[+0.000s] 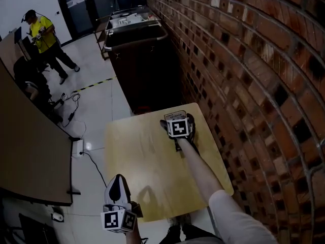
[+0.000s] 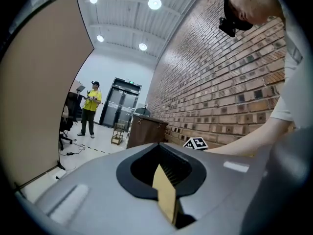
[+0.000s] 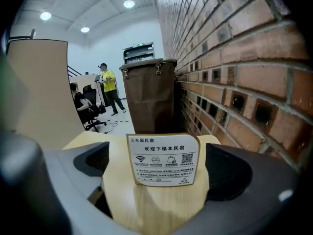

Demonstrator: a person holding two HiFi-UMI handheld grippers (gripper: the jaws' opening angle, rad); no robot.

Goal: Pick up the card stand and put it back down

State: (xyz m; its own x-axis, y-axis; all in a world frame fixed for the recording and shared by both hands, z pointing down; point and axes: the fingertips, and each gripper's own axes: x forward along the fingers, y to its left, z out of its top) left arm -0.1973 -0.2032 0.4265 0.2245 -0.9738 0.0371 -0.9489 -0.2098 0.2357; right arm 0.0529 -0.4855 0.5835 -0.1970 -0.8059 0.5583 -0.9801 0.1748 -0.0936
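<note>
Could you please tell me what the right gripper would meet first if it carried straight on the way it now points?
The card stand, most likely. It stands upright on the table directly ahead, between the open jaws of the right gripper, which do not press on it.

The pale wooden bench [image 1: 147, 161] with rounded corners shows a fine grain under a soft satin sheen. The small card stand [image 3: 164, 159] has a smooth white printed face edged in light wood. Whether that face is card or plastic I cannot tell. The right tool [image 3: 159, 169] has a matt grey plastic shell, and its black pads [image 3: 229, 173] look dull and faintly ribbed. The red-brown brick wall [image 1: 254, 60] is rough and matt, its bricks pitted with dark holes. The pale floor [image 1: 96, 103] is smooth and glossy, catching the light.
</note>
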